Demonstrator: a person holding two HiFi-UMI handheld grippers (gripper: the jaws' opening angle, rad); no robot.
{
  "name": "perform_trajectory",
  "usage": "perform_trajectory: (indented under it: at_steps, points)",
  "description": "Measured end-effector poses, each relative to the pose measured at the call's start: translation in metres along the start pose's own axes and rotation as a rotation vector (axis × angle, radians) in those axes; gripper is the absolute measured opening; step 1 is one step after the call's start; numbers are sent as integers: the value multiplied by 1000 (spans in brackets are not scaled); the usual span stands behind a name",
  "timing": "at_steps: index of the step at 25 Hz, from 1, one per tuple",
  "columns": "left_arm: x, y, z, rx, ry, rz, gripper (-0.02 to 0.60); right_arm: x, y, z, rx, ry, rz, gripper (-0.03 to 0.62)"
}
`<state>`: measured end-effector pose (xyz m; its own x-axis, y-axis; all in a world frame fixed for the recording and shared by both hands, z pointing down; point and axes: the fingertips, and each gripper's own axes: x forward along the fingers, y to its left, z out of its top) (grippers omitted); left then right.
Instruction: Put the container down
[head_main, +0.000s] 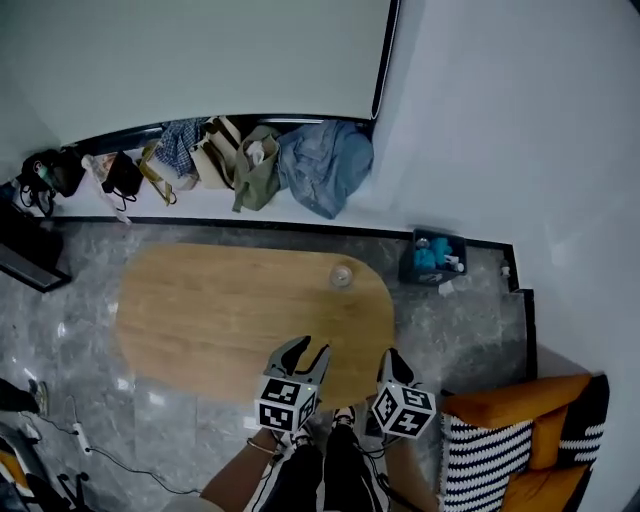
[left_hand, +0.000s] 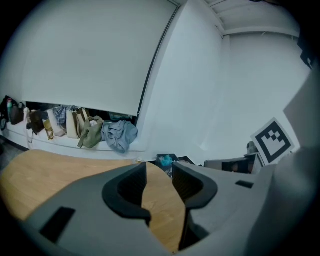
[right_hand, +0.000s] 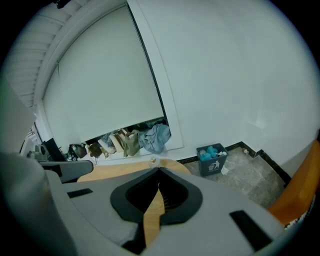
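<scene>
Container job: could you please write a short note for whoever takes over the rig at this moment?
Left gripper: jaws apart, nothing between them.
Right gripper: jaws together, empty.
Container: on the table near its far edge, well clear of both grippers, which are over the near edge.
Done: the container is down.
Left: nothing visible for this task.

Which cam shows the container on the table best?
Head view: the container stands whole and unblocked on the table, seen from above. Both gripper views show it only as a tiny speck past their jaw tips.
</scene>
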<state>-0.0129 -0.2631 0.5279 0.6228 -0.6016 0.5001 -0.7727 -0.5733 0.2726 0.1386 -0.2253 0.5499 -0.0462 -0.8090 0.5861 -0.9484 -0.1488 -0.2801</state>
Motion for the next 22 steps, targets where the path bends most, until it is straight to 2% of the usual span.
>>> perform_trajectory:
  at_steps: [2, 5, 7, 12, 16, 22]
  points:
    - [-15, -4, 17, 1, -15, 13, 158, -15, 8, 12, -13, -12, 6, 23]
    - [-44, -15, 34, -11, -25, 38, 81, -40, 22, 26, -55, -18, 24, 23]
    - [-63, -25, 39, -3, -25, 46, 60, -57, 32, 33, -82, -24, 38, 23]
    - [-107, -41, 46, 3, -23, 72, 41, -100, 50, 48, -126, -54, 51, 23]
    - [-134, -41, 59, -31, -51, 102, 18, -132, 52, 66, -130, -98, 32, 23]
    - [-161, -51, 85, -8, -96, 137, 8, -172, 49, 89, -132, -149, 25, 23]
